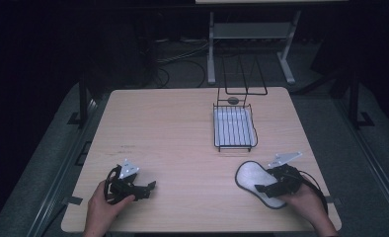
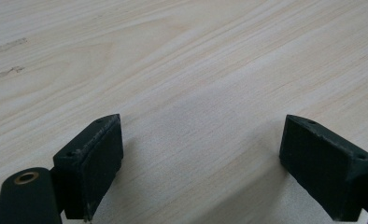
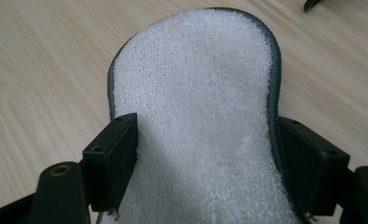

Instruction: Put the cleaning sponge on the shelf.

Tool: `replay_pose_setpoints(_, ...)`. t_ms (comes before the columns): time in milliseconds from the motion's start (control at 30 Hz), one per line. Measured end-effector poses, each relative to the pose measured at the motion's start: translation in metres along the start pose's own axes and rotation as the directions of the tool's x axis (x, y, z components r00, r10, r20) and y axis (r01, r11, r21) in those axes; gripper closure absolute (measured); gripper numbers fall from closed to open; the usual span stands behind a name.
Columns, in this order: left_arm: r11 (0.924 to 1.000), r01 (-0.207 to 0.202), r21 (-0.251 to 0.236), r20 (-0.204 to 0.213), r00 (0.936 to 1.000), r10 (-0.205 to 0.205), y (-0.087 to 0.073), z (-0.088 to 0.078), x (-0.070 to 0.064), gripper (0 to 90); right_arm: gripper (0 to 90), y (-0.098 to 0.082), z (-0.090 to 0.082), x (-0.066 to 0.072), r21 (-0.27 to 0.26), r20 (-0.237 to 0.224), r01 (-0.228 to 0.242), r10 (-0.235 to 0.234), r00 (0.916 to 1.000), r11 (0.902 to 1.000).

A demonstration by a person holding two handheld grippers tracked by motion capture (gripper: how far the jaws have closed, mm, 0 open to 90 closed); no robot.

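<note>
A white fleecy insole (image 1: 252,178) with a grey rim lies flat near the table's front right corner. My right gripper (image 1: 262,189) reaches over its near end. In the right gripper view the insole (image 3: 196,88) runs away between the two black jaws, and each pad touches one of its side edges, so my right gripper (image 3: 208,140) is shut on it. At the front left my left gripper (image 1: 150,186) rests low over bare wood. Its jaws stand wide apart with nothing between them, so my left gripper (image 2: 203,140) is open.
A black wire tray (image 1: 217,129) with a white ribbed floor stands on the wooden table (image 1: 163,128), right of centre towards the back. A thin wire frame (image 1: 244,74) rises behind it. Beyond the far edge stand table legs (image 1: 211,49) and cables on the dark floor.
</note>
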State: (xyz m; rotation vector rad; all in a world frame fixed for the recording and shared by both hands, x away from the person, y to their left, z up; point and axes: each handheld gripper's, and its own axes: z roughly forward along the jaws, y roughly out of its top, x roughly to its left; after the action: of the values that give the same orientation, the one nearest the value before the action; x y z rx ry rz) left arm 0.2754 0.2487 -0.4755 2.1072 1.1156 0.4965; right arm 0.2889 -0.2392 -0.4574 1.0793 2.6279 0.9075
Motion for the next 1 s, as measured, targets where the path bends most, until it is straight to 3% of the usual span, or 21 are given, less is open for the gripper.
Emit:
replay_pose_setpoints(267,1.0,0.0,0.0,0.0,1.0,0.0,0.0,0.0,0.0,12.7,33.7,0.0,-0.007,0.0,-0.028,0.016,0.0,0.001,0.9999,0.9996)
replay_pose_setpoints(400,1.0,0.0,0.0,0.0,1.0,0.0,0.0,0.0,0.0,12.7,45.0,-0.001,-0.014,-0.001,-0.072,0.013,-0.009,0.01,0.9999,0.9974)
replay_pose_setpoints(633,1.0,0.0,0.0,0.0,1.0,0.0,0.0,0.0,0.0,12.8,54.7,-0.001,-0.02,-0.004,-0.098,0.004,-0.023,0.024,0.9997,0.9949)
replay_pose_setpoints(1000,1.0,0.0,0.0,0.0,1.0,0.0,0.0,0.0,0.0,12.7,67.9,-0.001,-0.032,-0.008,-0.155,-0.059,-0.053,0.044,0.9973,0.9866)
